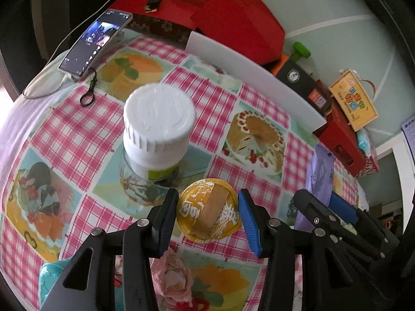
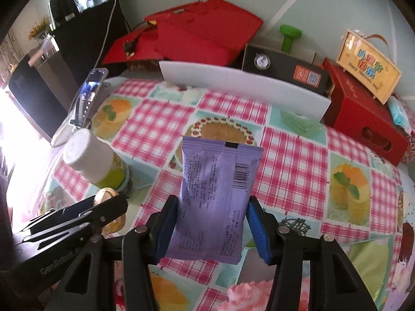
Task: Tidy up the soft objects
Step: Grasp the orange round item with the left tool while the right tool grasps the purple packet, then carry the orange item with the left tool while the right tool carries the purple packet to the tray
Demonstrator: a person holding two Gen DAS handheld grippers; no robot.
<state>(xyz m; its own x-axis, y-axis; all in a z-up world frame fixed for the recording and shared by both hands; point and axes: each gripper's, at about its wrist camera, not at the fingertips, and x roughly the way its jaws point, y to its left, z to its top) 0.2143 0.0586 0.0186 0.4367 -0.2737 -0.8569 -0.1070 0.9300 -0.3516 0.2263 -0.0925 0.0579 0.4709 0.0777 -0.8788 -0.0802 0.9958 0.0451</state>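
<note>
Holding both items off the desk (image 2: 293,155): left claw (image 1: 208,219) pinching gold puck (image 1: 207,213) at its sides; right claw (image 2: 212,223) pinching purple pouch (image 2: 216,199), long axis pointing forward toward white bin (image 2: 243,88); right looks nearer it.

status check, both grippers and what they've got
Left hand-held gripper shut on gold cup. Right hand-held gripper shut on purple packet. White-capped bottle beside the left one.
</note>
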